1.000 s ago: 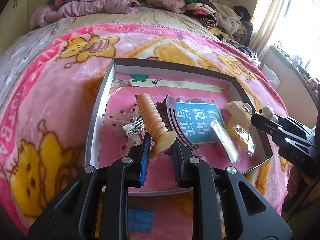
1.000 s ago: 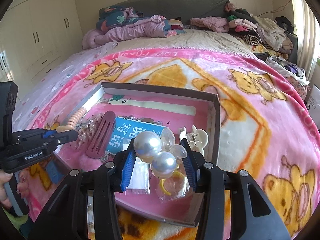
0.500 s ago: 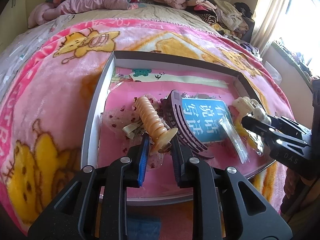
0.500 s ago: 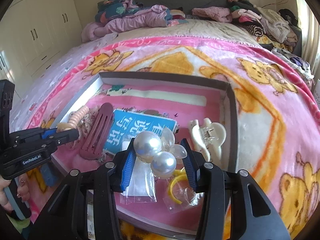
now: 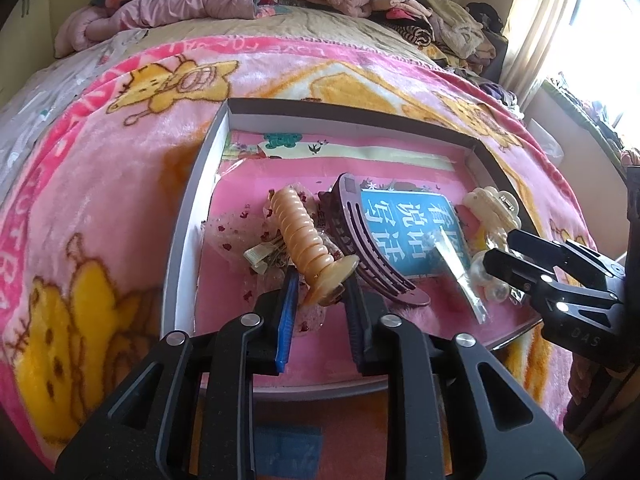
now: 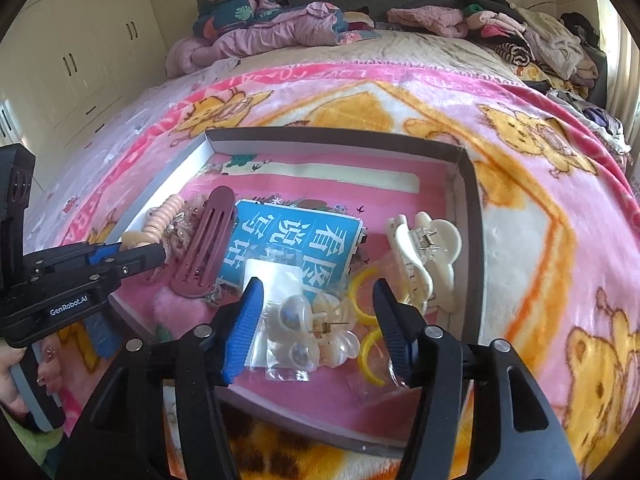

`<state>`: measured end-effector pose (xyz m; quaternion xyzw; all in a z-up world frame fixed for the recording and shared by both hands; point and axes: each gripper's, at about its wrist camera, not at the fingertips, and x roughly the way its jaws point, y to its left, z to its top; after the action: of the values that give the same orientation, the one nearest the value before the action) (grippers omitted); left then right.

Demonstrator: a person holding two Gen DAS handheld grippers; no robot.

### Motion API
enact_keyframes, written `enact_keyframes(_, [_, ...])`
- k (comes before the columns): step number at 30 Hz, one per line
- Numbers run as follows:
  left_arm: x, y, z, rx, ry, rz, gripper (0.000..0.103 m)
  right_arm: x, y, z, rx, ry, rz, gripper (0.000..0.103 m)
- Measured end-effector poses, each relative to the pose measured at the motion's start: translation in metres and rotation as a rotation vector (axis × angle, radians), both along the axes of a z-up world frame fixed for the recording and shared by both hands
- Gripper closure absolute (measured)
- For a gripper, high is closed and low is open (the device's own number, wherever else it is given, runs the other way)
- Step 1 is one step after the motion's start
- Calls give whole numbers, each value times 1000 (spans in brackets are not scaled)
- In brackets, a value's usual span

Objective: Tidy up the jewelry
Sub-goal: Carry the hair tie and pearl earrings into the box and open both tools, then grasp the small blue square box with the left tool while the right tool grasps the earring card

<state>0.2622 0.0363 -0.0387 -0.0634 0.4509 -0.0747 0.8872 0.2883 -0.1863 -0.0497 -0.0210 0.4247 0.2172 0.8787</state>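
Right wrist view is showing you the relation that matters: the pearl hair clip (image 6: 316,336) is lying on the tray floor directly between the pads of your right tongs (image 6: 318,332), and those jaws are opening, their pads standing clear of it on both sides. The clip is resting on a clear plastic sleeve (image 6: 272,280), with yellow rings (image 6: 362,292) just to its right and the cream claw clip (image 6: 424,256) farther ahead and to the right. So the right tongs are already released; judging from this, you are free to lift away.

Left wrist view is giving you the other half. Your left tongs (image 5: 320,292) are also opening, though only slightly, and the flared end of the peach spiral hair tie (image 5: 308,244) is sitting between them. Whether the pads are touching it at this instant, you cannot tell for sure; it looks barely pinched. Its long axis is running straight away from those tongs, tilted a little to the left, toward the far wall of the tray (image 5: 188,216). The maroon comb clip (image 5: 360,240) is lying just to the right of it, nearly parallel, overlapping the blue booklet (image 5: 412,232).

Your left tongs are the nearer ones to the spiral tie and comb; the right ones are nearer the pearl and claw clips.

No bare surface is appearing here: the tray is sitting on a pink cartoon blanket (image 6: 520,184) spread over a bed, with heaped clothes (image 6: 280,24) at the far end, cupboards (image 6: 80,52) to the left of the tongs, and a bright curtained window (image 5: 560,20) to the right.
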Motion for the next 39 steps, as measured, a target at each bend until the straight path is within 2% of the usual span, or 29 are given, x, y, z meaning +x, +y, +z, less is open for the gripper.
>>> enact_keyframes(4, [-6,1,6,3,-16,5,70,-11,-5,12,15,-23,-3,36])
enact_keyframes(7, [-13,4,13,3,-33,13,66,-19,-7,22,18,-43,0,31])
enact_keyframes(11, [-25,8,25,4,-58,26,55,-33,-10,34,29,-66,1,24])
enact_keyframes(13, [-32,11,30,7,-68,37,49,-39,-11,39,30,-77,5,22])
enact_keyframes(20, [-58,19,44,24,-99,66,38,-63,-11,51,36,-108,5,20])
enact_keyframes(22, [-64,22,47,25,-107,73,30,-69,-10,53,34,-110,10,20])
enact_keyframes(24, [-71,24,50,27,-114,80,29,-75,-10,55,32,-115,14,20])
enact_keyframes(28, [-83,27,53,35,-124,93,20,-84,-9,57,32,-120,20,20])
enact_keyframes(39, [-106,34,47,56,-119,124,16,-106,-4,53,30,-122,47,19])
